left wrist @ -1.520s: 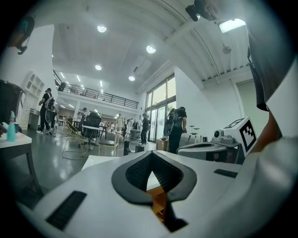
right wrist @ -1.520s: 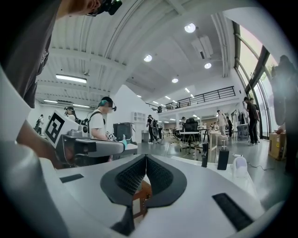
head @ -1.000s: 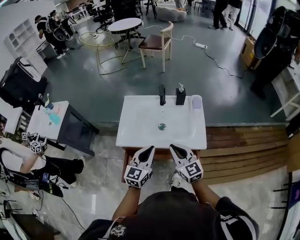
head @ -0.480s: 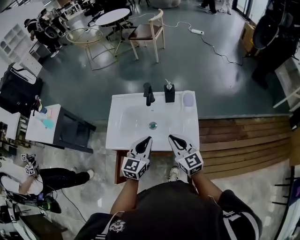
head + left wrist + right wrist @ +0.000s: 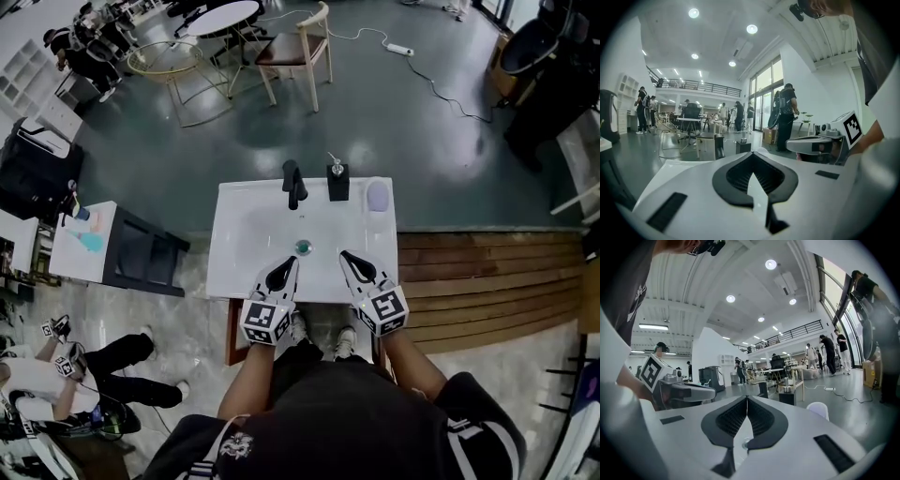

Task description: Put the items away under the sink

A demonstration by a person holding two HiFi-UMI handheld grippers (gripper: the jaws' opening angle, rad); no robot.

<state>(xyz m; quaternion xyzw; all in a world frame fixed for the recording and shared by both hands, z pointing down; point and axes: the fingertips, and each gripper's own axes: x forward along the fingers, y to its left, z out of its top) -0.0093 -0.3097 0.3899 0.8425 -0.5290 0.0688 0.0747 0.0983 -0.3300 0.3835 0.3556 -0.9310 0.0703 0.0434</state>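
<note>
Person in a dark top is standing at the front of the white sink, w/ shoes showing just under its front edge. L gripper & R gripper are hanging side by side over the sink's front part, both pointing toward its back edge. Can't tell if either is touching the basin. Both tongs are sitting pressed together w/ nothing btwn the pads; each gripper view is showing the tips meeting. Drain is lying btwn the two tips, a bit further back.

Along the back edge, L to R, are standing the black faucet, the black soap dispenser w/ pump just beside it, and a pale lilac cup near the R corner. All three are standing upright, well apart from both grippers. The space under the sink is mostly hiding beneath the basin; only a brown frame piece is peeking out at the front L corner.

Wooden steps are running off to the R of the sink. To the L a dark cabinet is standing beside a white top carrying blue things. At lower L a second person is sitting on the floor, holding marker-cube grippers.

Beyond the sink the grey floor is stretching out. Further off are standing a wooden chair, a round white table and a wire-frame table, w/ a power strip lying on the floor on its cable.
</note>
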